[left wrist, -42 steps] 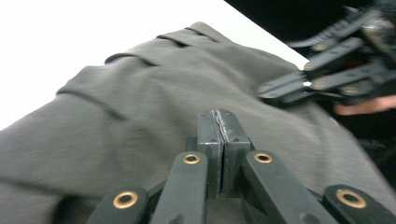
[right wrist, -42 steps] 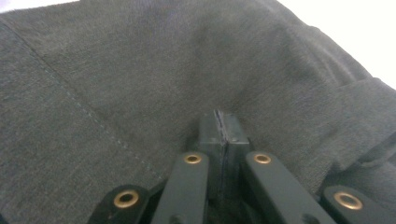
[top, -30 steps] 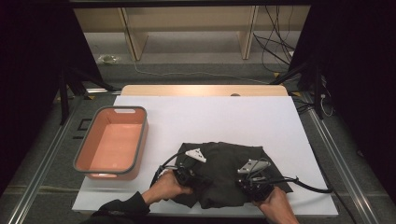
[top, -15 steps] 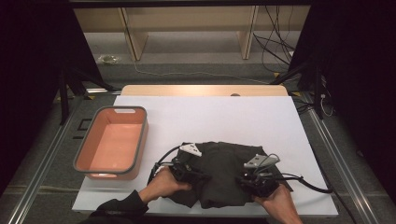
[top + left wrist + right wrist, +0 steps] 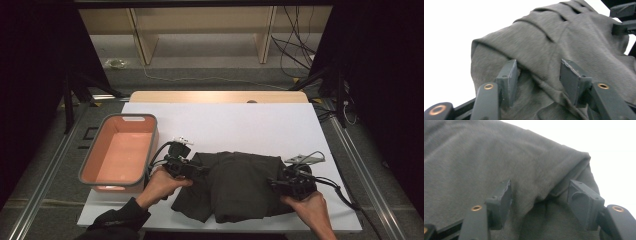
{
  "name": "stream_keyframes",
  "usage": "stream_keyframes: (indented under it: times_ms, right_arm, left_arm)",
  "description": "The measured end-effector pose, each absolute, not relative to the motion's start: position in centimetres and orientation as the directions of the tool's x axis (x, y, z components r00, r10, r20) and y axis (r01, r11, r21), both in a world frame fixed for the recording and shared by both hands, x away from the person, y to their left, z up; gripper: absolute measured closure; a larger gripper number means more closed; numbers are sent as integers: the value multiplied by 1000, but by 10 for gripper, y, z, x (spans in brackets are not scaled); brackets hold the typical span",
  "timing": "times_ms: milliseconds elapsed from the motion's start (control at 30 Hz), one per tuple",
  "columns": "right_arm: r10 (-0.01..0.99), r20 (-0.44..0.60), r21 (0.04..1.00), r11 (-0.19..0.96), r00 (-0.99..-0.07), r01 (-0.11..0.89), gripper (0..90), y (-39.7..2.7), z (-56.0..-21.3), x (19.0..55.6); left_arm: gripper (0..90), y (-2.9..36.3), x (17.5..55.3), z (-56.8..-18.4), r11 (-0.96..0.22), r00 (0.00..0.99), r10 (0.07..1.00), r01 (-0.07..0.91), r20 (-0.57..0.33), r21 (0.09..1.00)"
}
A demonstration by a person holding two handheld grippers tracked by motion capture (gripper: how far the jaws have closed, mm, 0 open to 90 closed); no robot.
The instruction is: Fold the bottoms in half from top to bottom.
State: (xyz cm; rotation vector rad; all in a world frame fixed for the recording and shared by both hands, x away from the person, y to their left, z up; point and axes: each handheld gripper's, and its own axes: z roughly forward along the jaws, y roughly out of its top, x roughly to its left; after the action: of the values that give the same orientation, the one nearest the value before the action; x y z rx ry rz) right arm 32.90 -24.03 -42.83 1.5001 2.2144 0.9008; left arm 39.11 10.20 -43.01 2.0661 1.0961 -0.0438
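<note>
Two grippers are letting go of the dark grey garment, which is lying folded near the front edge of the surface, between the orange bin at the left edge and the bare right side. Going from the left, the left gripper is drawing back toward the bin side compared with a second ago, and its jaws have just been opening: in the left gripper view they are standing apart with a fold of cloth running between them but not pinched. At the middle, the garment is spreading wider and flatter than in the earlier high views, where it was bunched under both hands. On the right, the right gripper is pulling out toward the right edge, its jaws also just opening; in the right gripper view they are parted around the folded corner without clamping it. By my reading, a fold is being finished and released. Hard to make out: whether the jaw tips are brushing the fabric, what kind of garment it is, and its near hem, which the person's hands are partly covering in the high view.
</note>
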Motion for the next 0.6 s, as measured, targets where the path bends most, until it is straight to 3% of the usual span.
stream_keyframes:
  times_ms: [233, 300, 433, 567, 600]
  right_arm:
    - [910, 124, 582, 255, -395, 772, 342, -233, -444, 339]
    - [909, 130, 561, 262, -396, 785, 331, -231, -448, 343]
    - [905, 177, 535, 242, -387, 810, 358, -231, -453, 352]
    - [893, 230, 527, 219, -386, 821, 473, -229, -456, 359]
    - [888, 246, 523, 215, -388, 825, 550, -229, -457, 361]
  left_arm:
    - [439, 93, 397, -448, -325, 593, 690, 766, -415, 555]
    - [482, 91, 398, -449, -319, 594, 680, 768, -431, 555]
    - [664, 90, 400, -451, -295, 594, 655, 770, -467, 566]
    - [786, 91, 402, -452, -275, 591, 635, 775, -498, 569]
    - [800, 92, 402, -451, -275, 594, 631, 772, -498, 573]
